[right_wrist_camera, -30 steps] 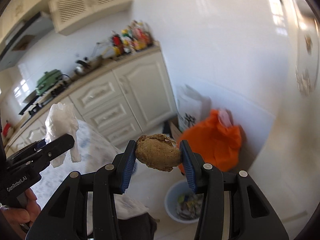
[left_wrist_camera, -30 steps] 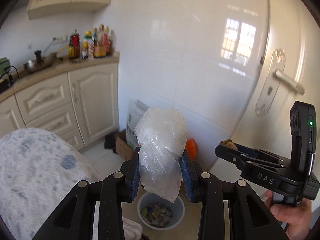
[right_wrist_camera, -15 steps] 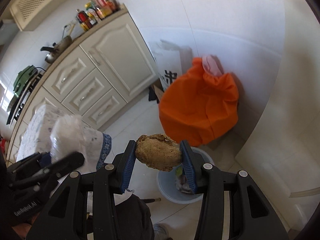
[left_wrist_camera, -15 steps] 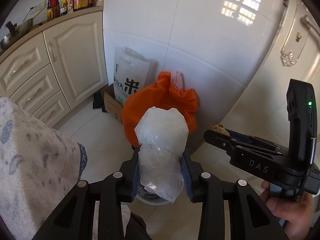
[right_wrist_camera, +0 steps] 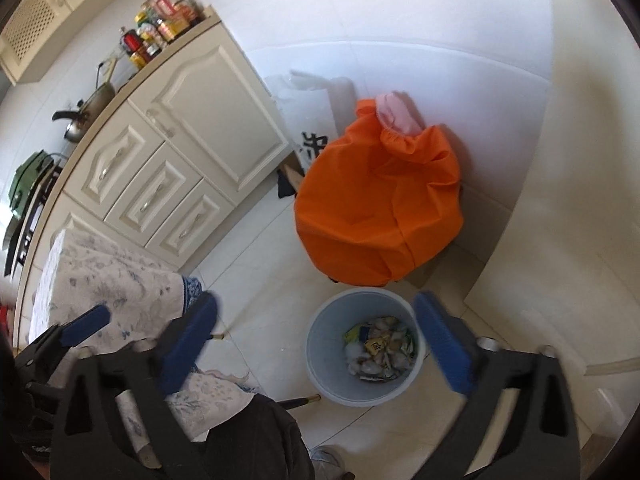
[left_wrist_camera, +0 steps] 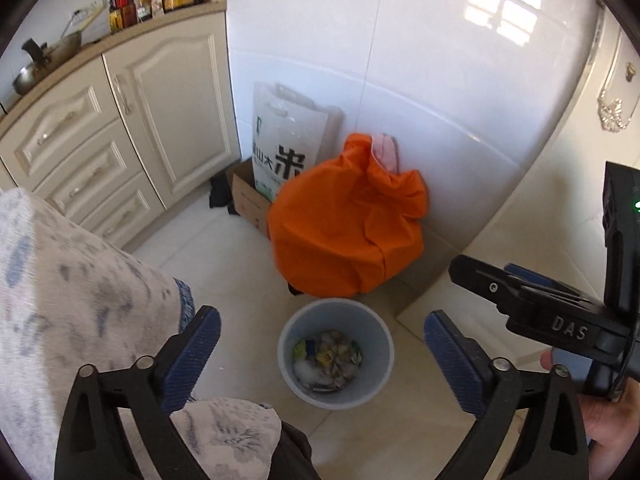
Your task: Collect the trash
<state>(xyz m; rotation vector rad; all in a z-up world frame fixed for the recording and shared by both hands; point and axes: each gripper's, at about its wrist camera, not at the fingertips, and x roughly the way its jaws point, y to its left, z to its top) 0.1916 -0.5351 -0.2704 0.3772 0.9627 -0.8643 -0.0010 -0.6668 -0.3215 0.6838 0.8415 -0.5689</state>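
**Both grippers released above bin**

Left gripper (left_wrist_camera: 322, 354): 2 fingers spread wide, just opened, nothing between them. Right gripper (right_wrist_camera: 314, 344): same state, just opened, empty. Bin (left_wrist_camera: 372, 328) stands on the floor at lower centre of frame between the fingers; trash (left_wrist_camera: 328, 358) lies inside it. Orange bag (left_wrist_camera: 344, 232) sits just behind the bin. Worktop (left_wrist_camera: 104, 42) runs along the upper left.
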